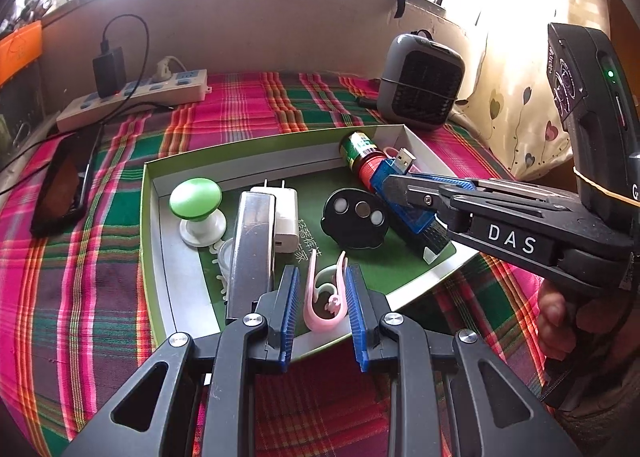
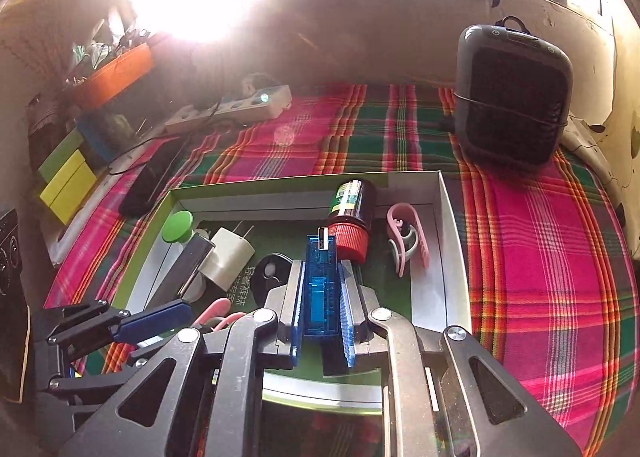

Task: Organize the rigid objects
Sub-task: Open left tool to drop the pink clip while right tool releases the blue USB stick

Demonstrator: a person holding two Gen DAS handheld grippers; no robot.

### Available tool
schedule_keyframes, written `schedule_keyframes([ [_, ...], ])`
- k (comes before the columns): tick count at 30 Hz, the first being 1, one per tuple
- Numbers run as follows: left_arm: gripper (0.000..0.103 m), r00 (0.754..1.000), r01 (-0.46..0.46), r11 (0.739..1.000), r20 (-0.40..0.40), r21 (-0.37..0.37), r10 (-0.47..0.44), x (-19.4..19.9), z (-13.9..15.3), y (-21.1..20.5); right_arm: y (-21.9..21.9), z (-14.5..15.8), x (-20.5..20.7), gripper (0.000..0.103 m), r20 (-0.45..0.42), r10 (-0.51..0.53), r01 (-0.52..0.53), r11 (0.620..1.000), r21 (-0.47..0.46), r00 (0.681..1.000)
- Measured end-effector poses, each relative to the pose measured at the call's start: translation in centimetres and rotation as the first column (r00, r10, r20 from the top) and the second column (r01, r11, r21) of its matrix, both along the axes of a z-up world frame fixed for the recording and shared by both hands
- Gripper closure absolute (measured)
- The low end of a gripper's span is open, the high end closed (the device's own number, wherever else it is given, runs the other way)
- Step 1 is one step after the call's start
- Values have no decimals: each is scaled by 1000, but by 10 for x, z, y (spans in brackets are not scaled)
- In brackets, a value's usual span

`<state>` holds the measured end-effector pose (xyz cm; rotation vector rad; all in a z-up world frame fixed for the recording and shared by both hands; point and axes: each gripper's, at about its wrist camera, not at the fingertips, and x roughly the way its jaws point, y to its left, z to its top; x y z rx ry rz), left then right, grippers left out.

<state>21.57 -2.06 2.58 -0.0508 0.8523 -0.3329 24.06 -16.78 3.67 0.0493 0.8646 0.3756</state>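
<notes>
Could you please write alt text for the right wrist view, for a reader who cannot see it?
The right tool grips a blue USB device over a shallow box on a plaid cloth. The box holds a red-capped bottle, a white charger and pink clips.

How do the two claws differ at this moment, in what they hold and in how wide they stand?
The right claw is shut on the blue USB device, while the left claw is open and holds nothing. The right claw's fingers press the device's sides; the left claw's fingers stand apart on either side of the pink clip, seemingly without gripping it. Both reach over the tray.
</notes>
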Motion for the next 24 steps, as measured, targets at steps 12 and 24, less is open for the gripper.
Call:
schedule_keyframes([
  [12, 80, 1000, -9, 1000, -9, -14, 8, 1, -2, 3, 24, 0, -3, 87, 16, 60, -61, 998, 26, 998],
  [24, 72, 1000, -14, 1000, -1, -7, 14, -2, -1, 4, 33, -4, 2, 87, 12, 109, -109, 993, 47, 994],
])
